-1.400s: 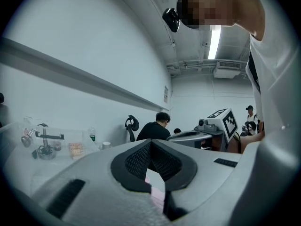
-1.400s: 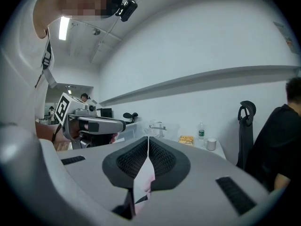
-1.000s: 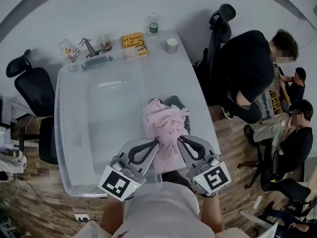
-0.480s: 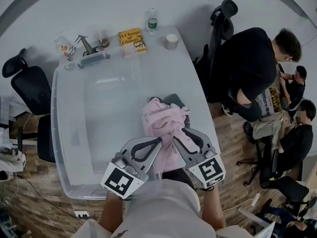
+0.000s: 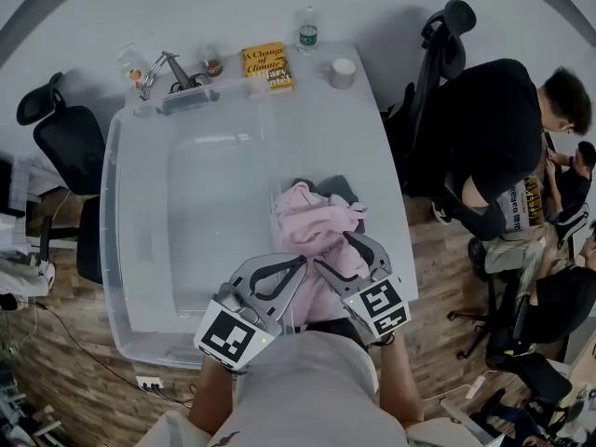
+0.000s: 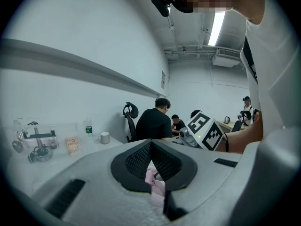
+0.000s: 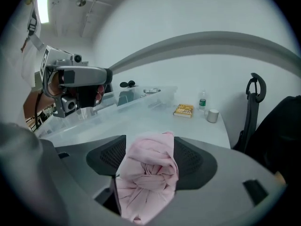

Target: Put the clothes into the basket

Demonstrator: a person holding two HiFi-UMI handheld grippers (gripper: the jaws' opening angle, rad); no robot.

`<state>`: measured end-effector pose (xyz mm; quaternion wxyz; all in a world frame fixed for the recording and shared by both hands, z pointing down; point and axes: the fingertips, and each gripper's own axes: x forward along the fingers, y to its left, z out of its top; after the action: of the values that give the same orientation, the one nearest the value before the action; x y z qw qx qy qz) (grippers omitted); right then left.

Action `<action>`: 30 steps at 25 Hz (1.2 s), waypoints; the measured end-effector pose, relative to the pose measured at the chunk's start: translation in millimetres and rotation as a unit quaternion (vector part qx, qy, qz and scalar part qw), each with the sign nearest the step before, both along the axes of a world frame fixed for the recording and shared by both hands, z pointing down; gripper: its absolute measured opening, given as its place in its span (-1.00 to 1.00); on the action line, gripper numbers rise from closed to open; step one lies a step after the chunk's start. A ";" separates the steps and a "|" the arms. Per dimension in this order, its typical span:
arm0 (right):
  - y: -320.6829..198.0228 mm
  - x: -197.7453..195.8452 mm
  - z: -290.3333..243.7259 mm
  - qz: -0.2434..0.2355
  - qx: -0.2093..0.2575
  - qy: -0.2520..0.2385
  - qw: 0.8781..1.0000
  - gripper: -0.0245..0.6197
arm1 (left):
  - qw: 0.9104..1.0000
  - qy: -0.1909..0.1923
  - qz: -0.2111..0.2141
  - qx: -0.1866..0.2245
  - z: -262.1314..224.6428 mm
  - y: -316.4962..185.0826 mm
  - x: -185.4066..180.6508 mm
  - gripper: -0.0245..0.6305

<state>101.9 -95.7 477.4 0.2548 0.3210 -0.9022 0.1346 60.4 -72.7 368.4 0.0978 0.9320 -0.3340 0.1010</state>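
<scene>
We find the clear basket (image 5: 140, 250) on the left of the surface (image 5: 368, 147). The left tongs (image 5: 300, 262) are clenched on a fold of the pink garment (image 5: 312, 223), which lies just right of the basket, atop a grey garment (image 5: 337, 187). The right tongs (image 5: 331, 250) have just been opening and stand released, with pink cloth between them.

This is a shared office or lab workroom: a long white table (image 5: 365, 142) carries a book (image 5: 267, 64), a water bottle (image 5: 307, 28) and a mug (image 5: 343, 72), with black swivel chairs (image 5: 70, 142) drawn up round it on a wood-plank floor (image 5: 56, 361). People (image 5: 494, 128) sit close together nearby. Overhead hang a strip light (image 6: 218, 25) and bare ceiling pipes (image 6: 202, 50).
</scene>
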 end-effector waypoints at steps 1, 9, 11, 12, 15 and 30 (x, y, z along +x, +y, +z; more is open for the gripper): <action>-1.0 -0.5 5.5 -0.001 -0.007 0.001 1.000 0.03 | 1.000 -0.001 -0.002 -0.002 1.5 -0.8 1.1 -0.91; -6.2 -3.6 48.9 -0.012 -0.044 0.021 0.999 0.49 | 1.000 -0.012 -0.009 -0.012 9.8 -3.8 6.4 -0.91; -8.3 -5.4 56.3 -0.013 -0.042 0.023 0.999 0.54 | 1.000 -0.011 -0.012 -0.016 11.9 -4.8 5.4 -0.91; -9.2 -6.4 59.6 -0.013 -0.044 0.023 0.999 0.56 | 1.000 -0.012 -0.012 -0.017 13.2 -5.5 4.9 -0.91; -11.1 -8.7 69.7 -0.014 -0.054 0.024 0.998 0.61 | 1.000 -0.019 -0.007 -0.015 17.4 -7.5 4.4 -0.91; -26.7 -12.6 118.3 -0.004 -0.083 0.042 0.996 0.85 | 0.999 -0.030 -0.003 -0.021 27.3 -12.4 5.5 -0.91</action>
<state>89.2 -122.4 595.7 0.3184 0.3008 -0.8776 0.1949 66.0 -85.2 395.7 0.1076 0.9254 -0.3373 0.1353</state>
